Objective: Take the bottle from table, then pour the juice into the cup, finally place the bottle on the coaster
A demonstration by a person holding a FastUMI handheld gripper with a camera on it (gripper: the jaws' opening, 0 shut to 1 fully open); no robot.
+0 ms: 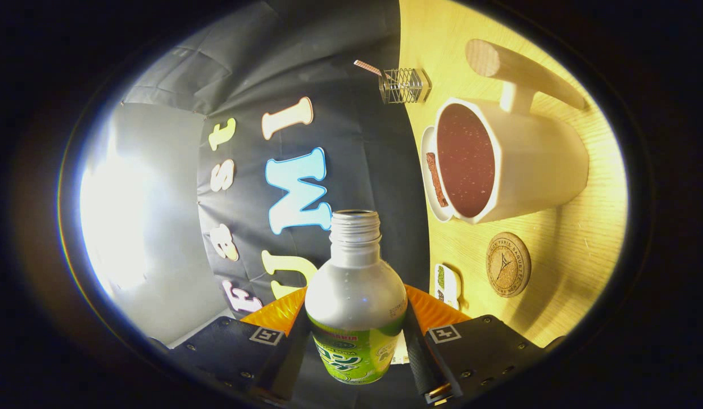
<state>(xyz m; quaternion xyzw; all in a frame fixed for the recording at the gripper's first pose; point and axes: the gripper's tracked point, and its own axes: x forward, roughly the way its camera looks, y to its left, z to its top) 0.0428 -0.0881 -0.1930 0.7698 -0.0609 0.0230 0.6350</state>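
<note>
The gripper [356, 341] is clamped on the uncapped silver bottle with a green label [355, 307], tilted sideways for pouring. Its mouth is not over the white cup with a wooden handle [533, 165], which looks already full. The round cork coaster [508, 264] beside the cup waits for the bottle.

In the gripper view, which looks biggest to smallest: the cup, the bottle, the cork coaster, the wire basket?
1. Cup
2. Bottle, held between the tool's fingers; nearness inflates it, so its rank against the cup is unsure
3. Cork coaster
4. Wire basket, about coaster-sized, farther off

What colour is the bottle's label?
Green with white lettering, wrapped round the silver bottle the gripper holds; seen in the gripper view.
</note>
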